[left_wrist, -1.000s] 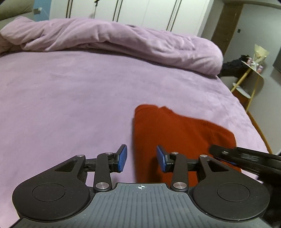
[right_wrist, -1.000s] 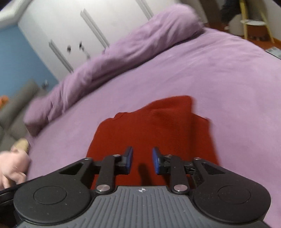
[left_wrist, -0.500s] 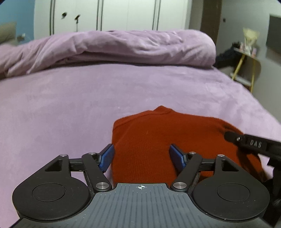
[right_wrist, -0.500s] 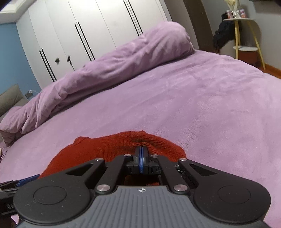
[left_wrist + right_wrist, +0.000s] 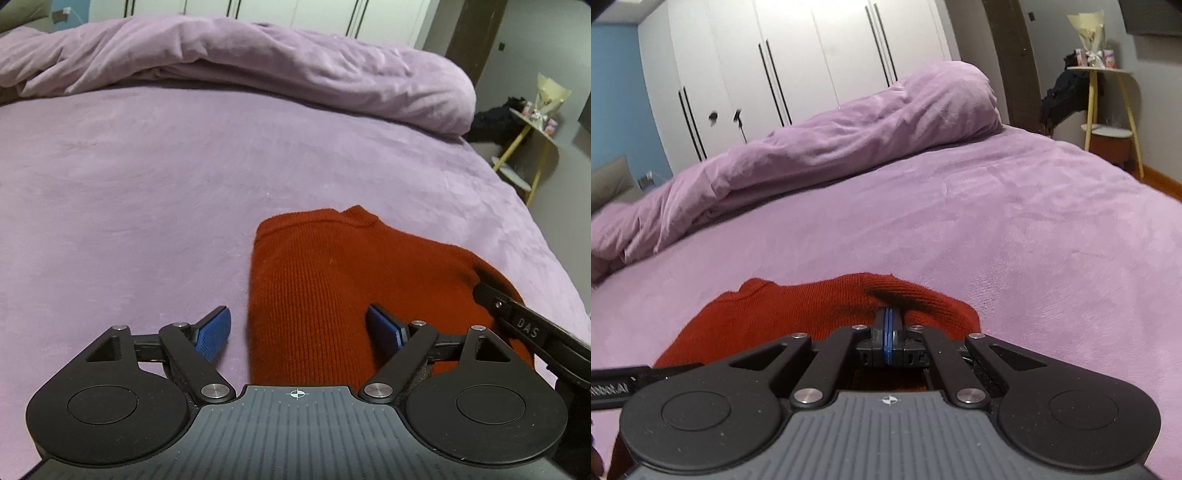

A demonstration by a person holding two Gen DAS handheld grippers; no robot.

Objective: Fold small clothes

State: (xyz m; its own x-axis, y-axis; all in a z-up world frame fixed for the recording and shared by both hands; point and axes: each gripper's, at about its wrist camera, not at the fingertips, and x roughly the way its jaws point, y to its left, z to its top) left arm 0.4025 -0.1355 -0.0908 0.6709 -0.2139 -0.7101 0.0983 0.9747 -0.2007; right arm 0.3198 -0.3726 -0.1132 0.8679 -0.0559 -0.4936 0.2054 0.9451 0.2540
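A small red knitted garment (image 5: 351,280) lies partly folded on the purple bed (image 5: 147,177). My left gripper (image 5: 301,332) is open, its blue pads straddling the garment's left edge just above the cloth. My right gripper (image 5: 888,332) has its blue pads pressed together, pinching the near right edge of the red garment (image 5: 798,314). The right gripper's arm shows in the left wrist view (image 5: 532,332) at the garment's right side. The left gripper's arm shows at the left edge of the right wrist view (image 5: 628,384).
A rolled purple duvet (image 5: 258,62) lies across the far side of the bed, in front of white wardrobe doors (image 5: 798,62). A yellow-legged side table (image 5: 1108,103) with dark clothes stands past the bed's right edge.
My right gripper closed on the garment's edge and stays shut. My left gripper opened wider and shifted so its pads straddle the garment's left edge.
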